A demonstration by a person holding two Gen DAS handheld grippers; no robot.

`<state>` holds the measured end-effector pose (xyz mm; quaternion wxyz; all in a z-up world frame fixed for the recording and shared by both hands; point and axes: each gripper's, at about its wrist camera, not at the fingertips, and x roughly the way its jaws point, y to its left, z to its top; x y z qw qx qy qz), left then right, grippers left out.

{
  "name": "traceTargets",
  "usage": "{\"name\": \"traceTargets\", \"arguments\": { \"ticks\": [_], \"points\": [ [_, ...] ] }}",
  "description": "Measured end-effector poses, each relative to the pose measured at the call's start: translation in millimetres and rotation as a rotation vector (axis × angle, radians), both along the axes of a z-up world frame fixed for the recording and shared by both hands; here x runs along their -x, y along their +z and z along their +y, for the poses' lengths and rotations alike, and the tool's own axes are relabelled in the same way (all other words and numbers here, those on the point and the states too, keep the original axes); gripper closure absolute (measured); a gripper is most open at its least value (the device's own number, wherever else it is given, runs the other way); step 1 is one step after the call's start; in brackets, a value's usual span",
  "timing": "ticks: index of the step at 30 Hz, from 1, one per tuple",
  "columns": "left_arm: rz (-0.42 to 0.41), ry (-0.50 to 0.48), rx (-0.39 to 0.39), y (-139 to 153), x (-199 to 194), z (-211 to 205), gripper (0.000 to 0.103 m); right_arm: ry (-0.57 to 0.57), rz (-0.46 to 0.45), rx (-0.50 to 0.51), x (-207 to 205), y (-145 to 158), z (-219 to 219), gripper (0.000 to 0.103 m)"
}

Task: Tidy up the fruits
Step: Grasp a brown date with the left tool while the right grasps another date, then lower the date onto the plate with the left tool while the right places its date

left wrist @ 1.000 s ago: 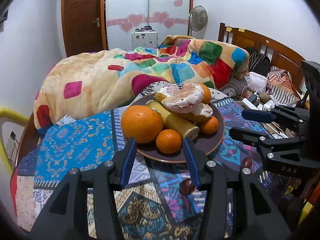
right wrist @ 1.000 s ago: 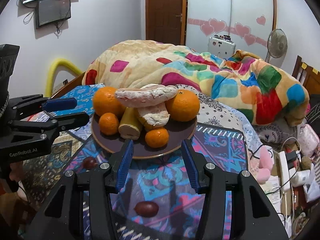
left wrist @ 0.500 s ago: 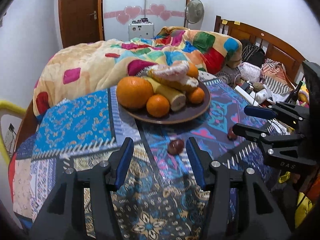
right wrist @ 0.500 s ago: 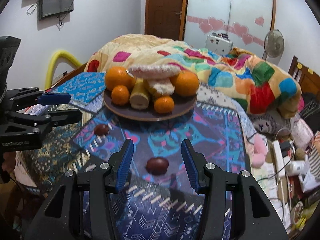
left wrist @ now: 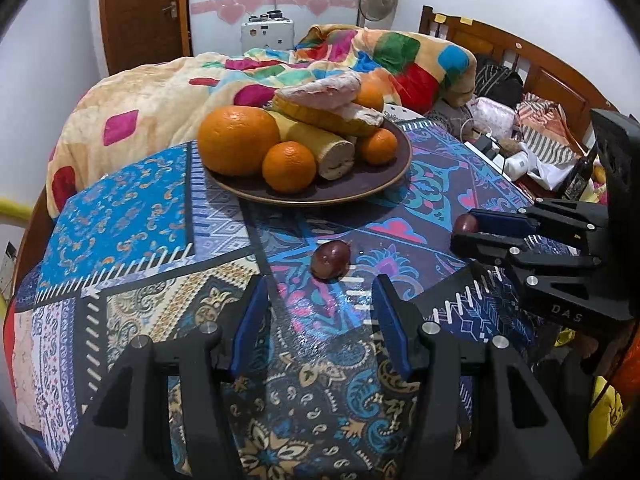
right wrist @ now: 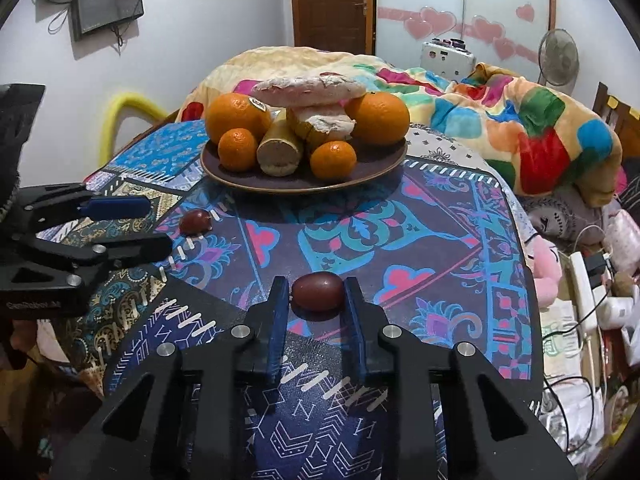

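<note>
A brown plate [left wrist: 360, 196] [right wrist: 360, 176] holds oranges, tangerines, bananas and pale peels at the far side of the patterned table. Two small dark red fruits lie on the cloth. One [left wrist: 330, 259] [right wrist: 193, 221] lies just beyond my open left gripper [left wrist: 320, 308] [right wrist: 156, 226], in line with the gap between its fingers. The other [right wrist: 318, 291] [left wrist: 465, 224] sits between the blue pads of my right gripper [right wrist: 318, 292] [left wrist: 460, 228], whose jaws have narrowed onto it; it still rests on the table.
A bed with a colourful blanket [left wrist: 180, 92] lies behind the table. Cluttered items, cables and a power strip [right wrist: 584, 292] are to the right of the table edge. A bottle [left wrist: 580, 176] stands at the far right.
Both grippers pulled back from the plate and lowered toward the table. The right gripper's jaws closed in around one dark red fruit; the left gripper stayed open, facing the other.
</note>
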<state>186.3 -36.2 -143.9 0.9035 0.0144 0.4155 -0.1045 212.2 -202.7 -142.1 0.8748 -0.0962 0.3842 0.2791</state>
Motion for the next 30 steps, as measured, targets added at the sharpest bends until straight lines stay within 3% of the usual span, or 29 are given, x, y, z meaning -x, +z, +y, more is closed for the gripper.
{"name": "traceTargets", "arguments": {
  "ticks": [16,30],
  "points": [
    [0.024,-0.013,0.011,-7.1,-25.3,-7.4,0.083,0.011,-0.042,-0.038,0.8,13.0,-6.1,0.078],
    [-0.014,-0.006,0.038,10.6,-16.5,4.2,0.087,0.023,-0.075,-0.058,-5.8,26.3,4.3,0.078]
  ]
}}
